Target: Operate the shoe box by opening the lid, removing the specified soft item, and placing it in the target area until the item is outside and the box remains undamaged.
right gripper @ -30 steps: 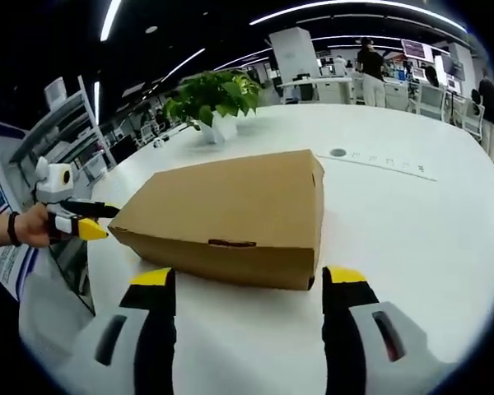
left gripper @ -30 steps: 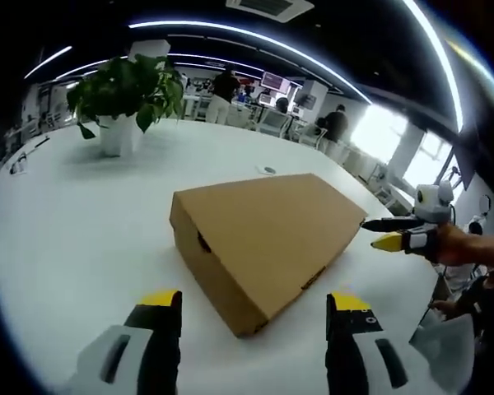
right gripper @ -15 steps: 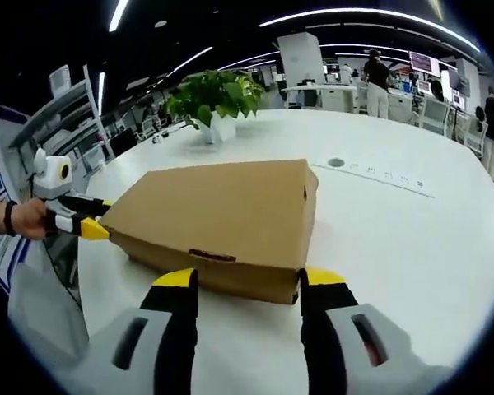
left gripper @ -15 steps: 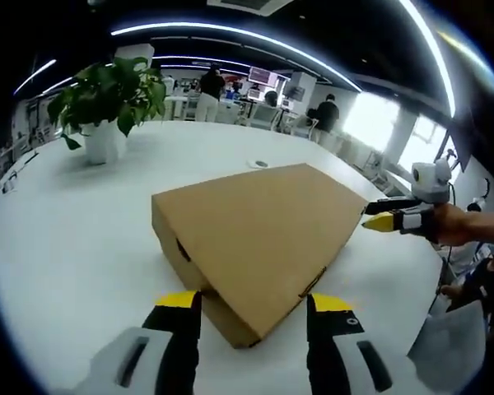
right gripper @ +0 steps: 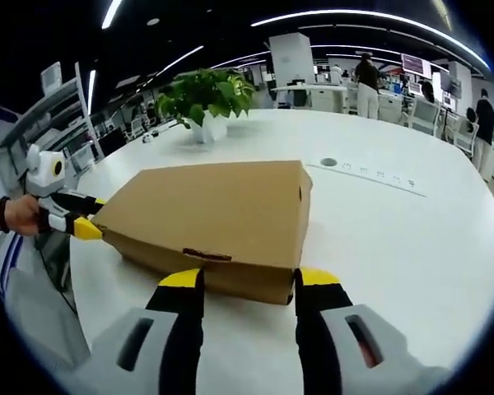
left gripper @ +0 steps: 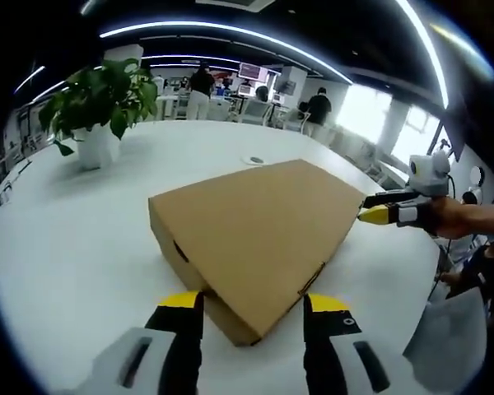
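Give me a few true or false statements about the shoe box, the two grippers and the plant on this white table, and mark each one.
1. The shoe box has its lid shut. True.
2. The potted plant stands on top of the box. False: it stands on the white table, well beyond the box.
3. The left gripper has its jaws apart, one on either side of a near corner of the box. True.
4. The right gripper is shut on a soft item. False: its jaws stand open at the box's long side, and no soft item is out.
5. The box is made of plain brown cardboard. True.
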A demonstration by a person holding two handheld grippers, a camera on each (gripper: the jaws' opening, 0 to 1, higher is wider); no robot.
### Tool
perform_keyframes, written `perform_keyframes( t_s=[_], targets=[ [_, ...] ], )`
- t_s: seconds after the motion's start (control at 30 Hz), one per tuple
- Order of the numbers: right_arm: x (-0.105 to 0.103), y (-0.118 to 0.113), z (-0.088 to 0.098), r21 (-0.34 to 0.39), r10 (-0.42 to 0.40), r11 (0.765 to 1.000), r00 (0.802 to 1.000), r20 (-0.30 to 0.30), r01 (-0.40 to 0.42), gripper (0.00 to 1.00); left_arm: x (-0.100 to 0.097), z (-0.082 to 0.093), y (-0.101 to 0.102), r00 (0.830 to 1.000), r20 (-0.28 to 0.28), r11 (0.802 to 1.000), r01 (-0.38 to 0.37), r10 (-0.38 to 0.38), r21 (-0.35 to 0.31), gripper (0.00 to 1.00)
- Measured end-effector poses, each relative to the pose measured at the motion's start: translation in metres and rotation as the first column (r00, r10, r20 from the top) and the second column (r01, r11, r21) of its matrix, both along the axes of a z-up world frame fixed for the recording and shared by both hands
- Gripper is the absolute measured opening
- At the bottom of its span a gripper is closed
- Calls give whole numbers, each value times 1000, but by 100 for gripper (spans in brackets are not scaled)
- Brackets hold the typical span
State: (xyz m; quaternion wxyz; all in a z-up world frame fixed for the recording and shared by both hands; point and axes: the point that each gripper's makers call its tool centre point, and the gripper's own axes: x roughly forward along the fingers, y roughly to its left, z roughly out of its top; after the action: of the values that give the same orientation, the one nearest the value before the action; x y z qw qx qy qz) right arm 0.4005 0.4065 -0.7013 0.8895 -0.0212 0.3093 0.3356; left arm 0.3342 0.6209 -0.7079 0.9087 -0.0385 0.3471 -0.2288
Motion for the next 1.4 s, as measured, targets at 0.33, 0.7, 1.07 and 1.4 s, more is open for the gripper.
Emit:
perform_keyframes(
  t_s=[0.33, 0.7, 1.07, 1.4],
  targets=[
    [-20, 3, -1, -18, -35, 999, 999, 0, 35, 37, -9, -2, 12, 998, -7, 997, 66, -66, 30, 46],
    [-37, 7, -2, -23, -50, 999, 999, -3, 50, 37, -23, -4, 19, 996, -14, 995, 90, -90, 42, 46],
    [-38, 8, 5, -40, -41, 998, 999, -4, 41, 37, -25, 3, 19, 997, -7, 997, 71, -71, 24, 45],
    [-36, 6, 22, -34, -32, 999, 999, 9, 32, 35, -27, 21, 17, 998, 27, 999, 48, -48, 21, 46]
  ],
)
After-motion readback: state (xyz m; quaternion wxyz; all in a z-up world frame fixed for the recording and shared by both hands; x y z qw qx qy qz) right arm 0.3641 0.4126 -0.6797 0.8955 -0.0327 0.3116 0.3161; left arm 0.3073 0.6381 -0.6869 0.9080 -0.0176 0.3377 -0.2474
